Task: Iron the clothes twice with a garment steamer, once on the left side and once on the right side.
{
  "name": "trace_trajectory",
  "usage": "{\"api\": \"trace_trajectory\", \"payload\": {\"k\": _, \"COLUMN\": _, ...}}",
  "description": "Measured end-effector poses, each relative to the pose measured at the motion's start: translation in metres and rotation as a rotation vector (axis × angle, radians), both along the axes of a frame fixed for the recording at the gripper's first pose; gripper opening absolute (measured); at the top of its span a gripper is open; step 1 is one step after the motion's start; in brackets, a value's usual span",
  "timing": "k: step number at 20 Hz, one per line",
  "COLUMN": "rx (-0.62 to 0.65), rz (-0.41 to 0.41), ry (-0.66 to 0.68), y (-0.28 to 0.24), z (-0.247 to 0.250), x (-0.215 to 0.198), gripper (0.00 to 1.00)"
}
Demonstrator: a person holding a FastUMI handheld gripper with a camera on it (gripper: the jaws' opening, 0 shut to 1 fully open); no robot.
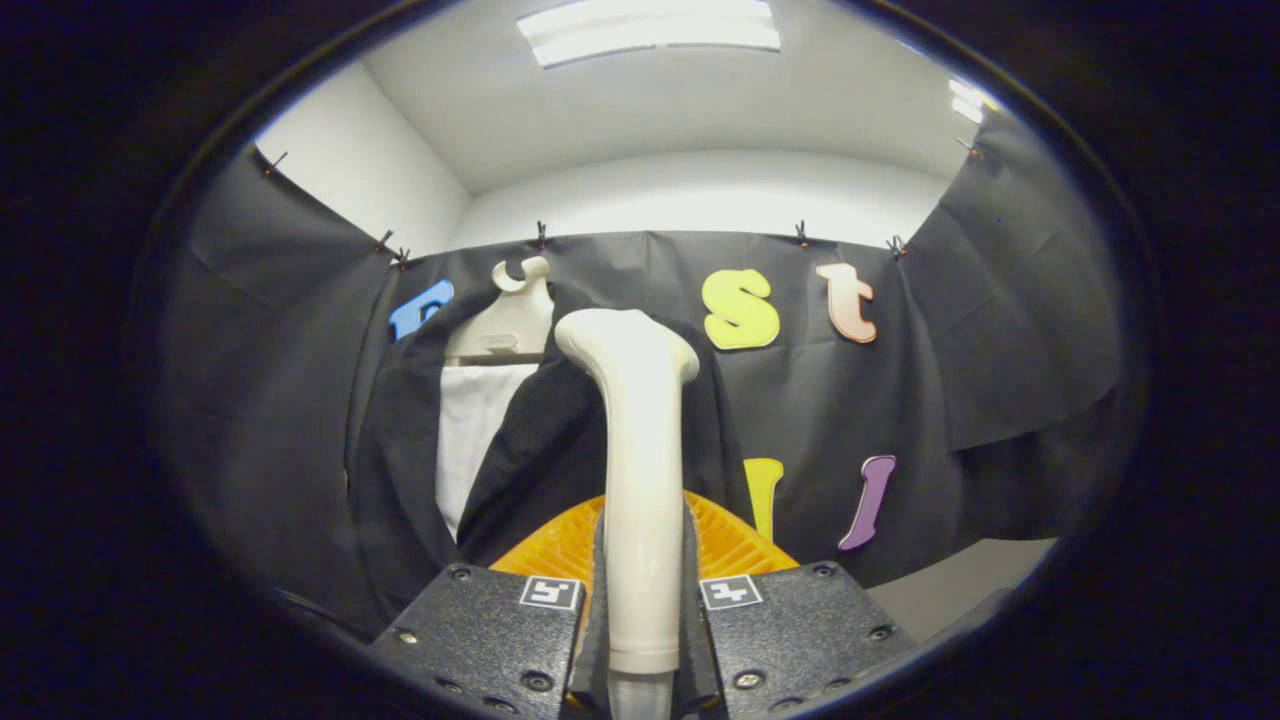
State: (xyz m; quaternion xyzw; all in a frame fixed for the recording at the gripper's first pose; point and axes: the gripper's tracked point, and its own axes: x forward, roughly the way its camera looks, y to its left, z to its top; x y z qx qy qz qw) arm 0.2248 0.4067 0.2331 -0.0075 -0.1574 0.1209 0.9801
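A cream-white garment steamer (640,470) stands upright between my fingers, its handle clamped by both and its head rising above them. My gripper (640,600) is shut on that handle. Beyond the steamer hangs a dark jacket (540,450) on a cream hanger (515,315), open at the front over a white panel (470,430). The steamer's head (630,345) overlaps the jacket's right shoulder; whether it touches the cloth I cannot tell. The steamer hides part of the jacket's right side.
An orange ribbed piece (725,540) shows just behind the fingers on both sides of the handle. Black cloth (950,400) walls the booth behind and to both sides. A grey surface (960,580) lies low to the right.
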Motion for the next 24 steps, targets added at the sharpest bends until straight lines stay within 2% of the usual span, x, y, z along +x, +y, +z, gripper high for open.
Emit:
{"api": "trace_trajectory", "payload": {"k": 11, "rx": -0.053, "rz": -0.025, "ry": 0.057, "y": -0.019, "z": -0.032, "x": -0.006, "gripper": 0.3}}
{"api": "trace_trajectory", "payload": {"k": 24, "rx": -0.14, "rz": -0.023, "ry": 0.179, "y": -0.025, "z": -0.11, "x": -0.029, "gripper": 0.3}}
